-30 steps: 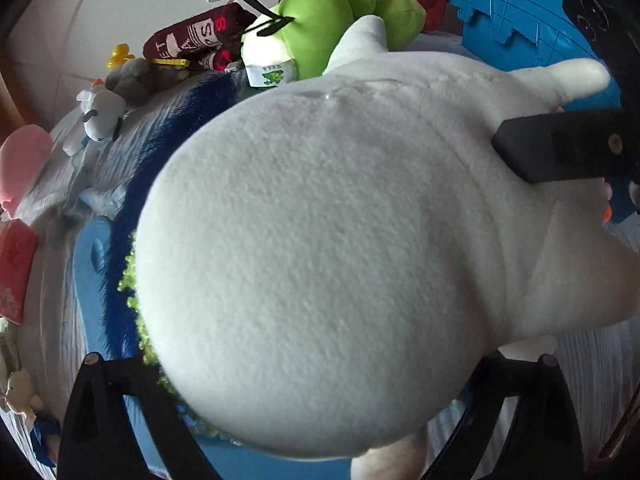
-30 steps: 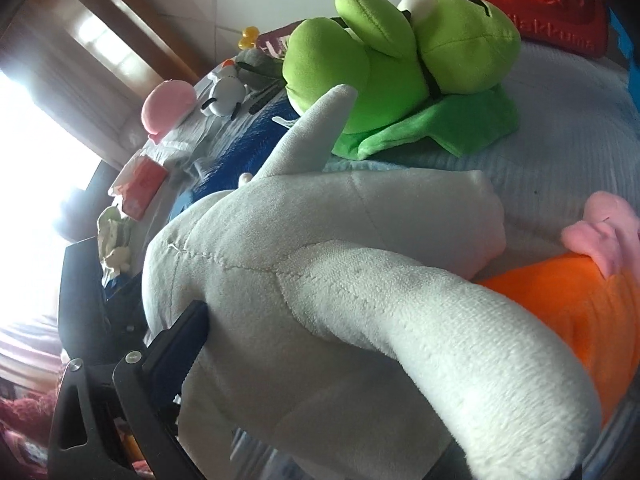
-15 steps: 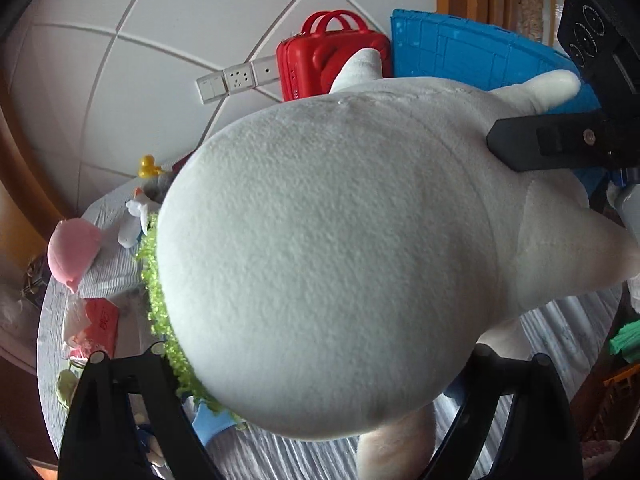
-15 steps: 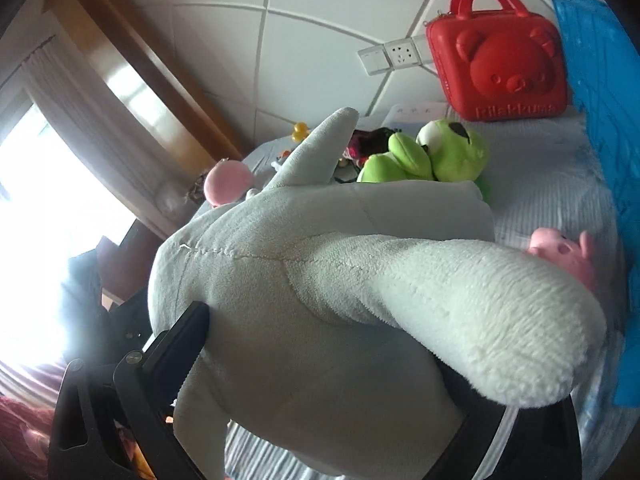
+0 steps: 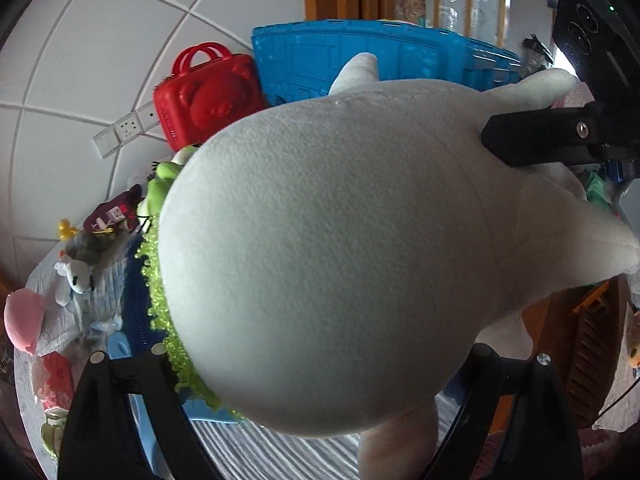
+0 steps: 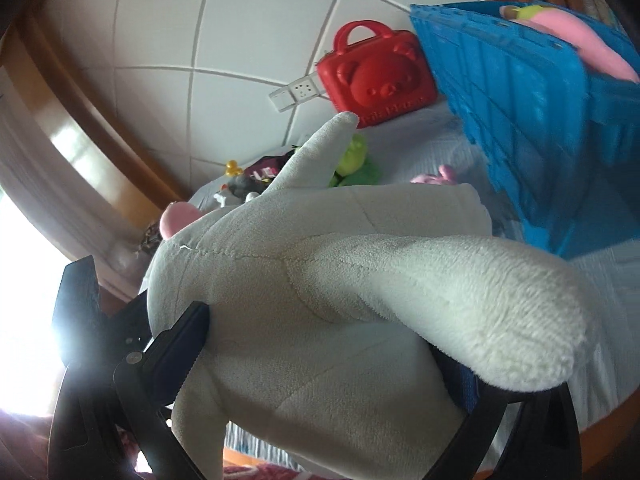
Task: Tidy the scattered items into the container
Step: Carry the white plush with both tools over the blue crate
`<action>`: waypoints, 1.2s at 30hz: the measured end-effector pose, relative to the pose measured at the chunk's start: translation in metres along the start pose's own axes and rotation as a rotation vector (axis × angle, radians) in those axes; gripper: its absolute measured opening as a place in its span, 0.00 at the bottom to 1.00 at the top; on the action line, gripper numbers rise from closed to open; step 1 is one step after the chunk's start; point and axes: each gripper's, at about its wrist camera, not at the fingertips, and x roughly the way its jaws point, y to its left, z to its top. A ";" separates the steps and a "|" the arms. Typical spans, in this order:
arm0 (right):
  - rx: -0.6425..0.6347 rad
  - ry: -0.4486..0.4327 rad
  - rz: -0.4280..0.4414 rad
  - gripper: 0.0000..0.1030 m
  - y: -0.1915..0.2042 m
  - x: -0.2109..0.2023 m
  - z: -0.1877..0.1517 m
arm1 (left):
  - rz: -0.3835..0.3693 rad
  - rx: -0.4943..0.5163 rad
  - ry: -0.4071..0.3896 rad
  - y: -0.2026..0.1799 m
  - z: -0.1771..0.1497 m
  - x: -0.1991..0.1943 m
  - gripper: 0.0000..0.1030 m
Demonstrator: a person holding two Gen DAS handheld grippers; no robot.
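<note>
The plush toy [image 5: 340,260] fills the foreground, raised above the bed [image 6: 432,148], between the fingers of the left tool [image 5: 320,400] and of the right tool [image 6: 320,360]. Behind it, the crate [image 6: 520,92] stands at right with a plush [image 6: 576,40] inside. The bear suitcase [image 6: 376,76] stands left of the crate, against the wall beside the wall sockets [image 6: 296,92]. The frog plush [image 6: 352,160] and small toys lie further left on the bed.

Big white plush [image 5: 340,248] beside blue crate [image 5: 360,56]
</note>
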 end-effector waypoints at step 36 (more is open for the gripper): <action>0.047 -0.212 -0.152 1.00 -0.246 -0.248 0.008 | -0.056 0.133 -0.103 -0.329 0.183 0.048 0.88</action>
